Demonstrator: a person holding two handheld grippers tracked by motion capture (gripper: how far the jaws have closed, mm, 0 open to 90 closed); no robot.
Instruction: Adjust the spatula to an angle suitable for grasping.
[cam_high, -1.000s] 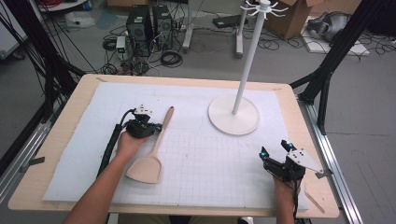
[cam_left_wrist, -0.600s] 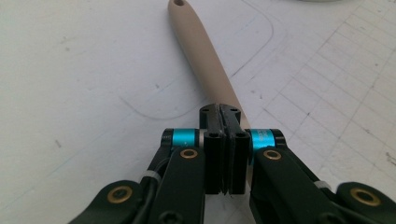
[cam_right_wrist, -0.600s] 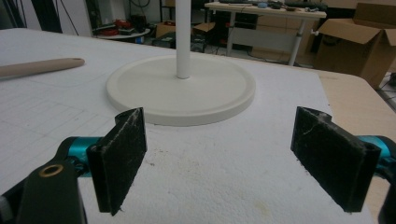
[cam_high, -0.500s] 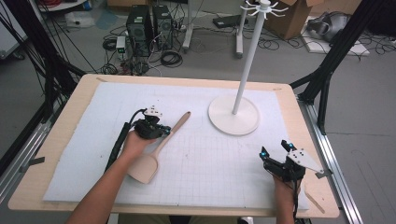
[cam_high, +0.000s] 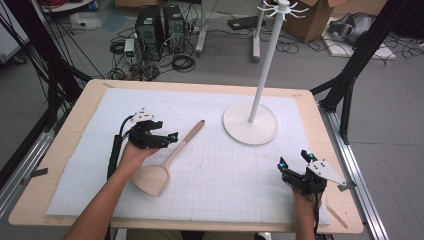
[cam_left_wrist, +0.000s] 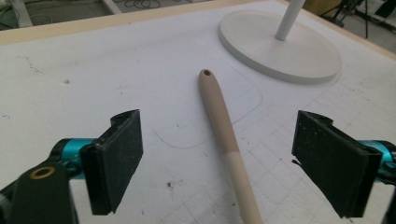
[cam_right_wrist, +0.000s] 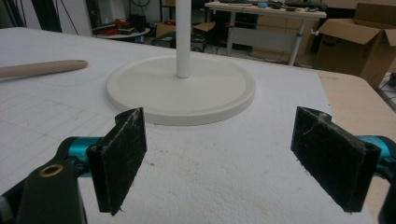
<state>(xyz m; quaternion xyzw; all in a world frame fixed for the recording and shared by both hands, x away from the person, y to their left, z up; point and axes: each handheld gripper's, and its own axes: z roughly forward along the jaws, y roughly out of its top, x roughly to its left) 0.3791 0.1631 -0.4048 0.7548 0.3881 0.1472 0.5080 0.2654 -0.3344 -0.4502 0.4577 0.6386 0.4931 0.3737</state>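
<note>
At centre left of the high view, the left gripper (cam_high: 167, 138) straddles the handle of a pale wooden spatula (cam_high: 165, 162) lying flat on the white mat, jaws spread wide. The right gripper (cam_high: 296, 161), lower right, idles unclenched. An off-centre pinch could roll the round handle away.

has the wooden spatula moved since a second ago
Yes. The wooden spatula has swung: its handle tip now points closer to the white stand base, with the left hand-held gripper open beside the handle.
</note>
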